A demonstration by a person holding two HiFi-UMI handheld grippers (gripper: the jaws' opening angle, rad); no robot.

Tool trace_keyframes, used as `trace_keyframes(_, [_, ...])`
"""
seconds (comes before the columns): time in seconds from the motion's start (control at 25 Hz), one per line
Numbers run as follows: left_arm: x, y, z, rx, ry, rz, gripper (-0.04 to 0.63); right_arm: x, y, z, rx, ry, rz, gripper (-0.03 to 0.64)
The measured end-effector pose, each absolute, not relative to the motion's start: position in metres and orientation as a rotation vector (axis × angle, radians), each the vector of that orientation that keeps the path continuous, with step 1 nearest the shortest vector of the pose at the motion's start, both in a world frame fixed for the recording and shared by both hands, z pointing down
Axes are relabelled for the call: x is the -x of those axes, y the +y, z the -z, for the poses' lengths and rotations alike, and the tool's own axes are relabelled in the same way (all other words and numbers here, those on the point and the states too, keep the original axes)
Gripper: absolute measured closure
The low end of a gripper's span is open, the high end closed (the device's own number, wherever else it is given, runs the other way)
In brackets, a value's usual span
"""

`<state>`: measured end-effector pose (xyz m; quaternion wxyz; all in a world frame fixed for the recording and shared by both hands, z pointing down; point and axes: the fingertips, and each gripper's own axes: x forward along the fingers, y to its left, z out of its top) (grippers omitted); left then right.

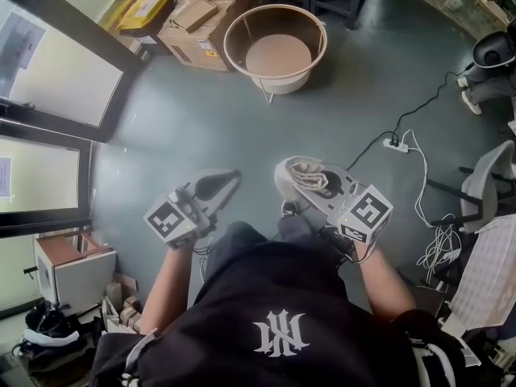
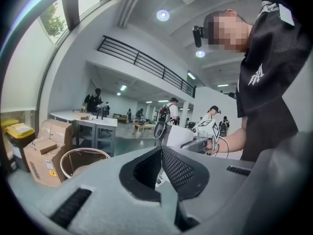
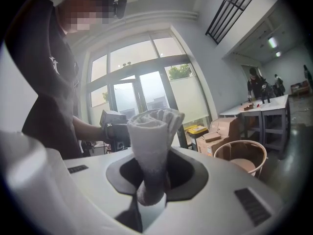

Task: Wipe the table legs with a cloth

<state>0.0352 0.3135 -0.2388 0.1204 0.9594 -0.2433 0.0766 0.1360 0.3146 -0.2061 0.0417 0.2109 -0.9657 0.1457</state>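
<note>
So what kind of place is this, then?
Probably a large workshop or lab hall: cardboard boxes on the floor, work tables with people around them, and a railed mezzanine overhead.

Floor (image 1: pixel 185 119) ahead open; round basket (image 1: pixel 275 7), boxes (image 1: pixel 197 22) beyond; power strip (image 1: pixel 395 144) right.

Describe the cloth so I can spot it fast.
Above the person's black shirt in the head view, two grey grippers reach forward. The cloth is the rolled whitish towel clamped in the jaws of the right gripper; the left gripper holds nothing.
</note>
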Motion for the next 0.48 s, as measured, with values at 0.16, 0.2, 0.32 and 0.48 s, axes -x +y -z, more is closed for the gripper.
trace_keyframes(0.16, [-0.035, 0.308, 0.236, -2.789, -0.746, -0.228, 0.588, -0.140, 0.305, 0.202, -0.644, -2.964, -0.447, 0.535])
trace_keyframes(0.2, [-0.034, 0.307, 0.236, -2.784, -0.757, -0.224, 0.588, -0.140, 0.302, 0.201, -0.643, -2.965, -0.446, 0.535])
trace_keyframes(0.32, [-0.029, 0.302, 0.233, -2.776, -0.790, -0.214, 0.588, -0.138, 0.296, 0.199, -0.631, -2.965, -0.453, 0.535])
trace_keyframes(0.48, [-0.022, 0.292, 0.234, -2.775, -0.806, -0.160, 0.588, -0.130, 0.285, 0.196, -0.620, -2.961, -0.457, 0.535])
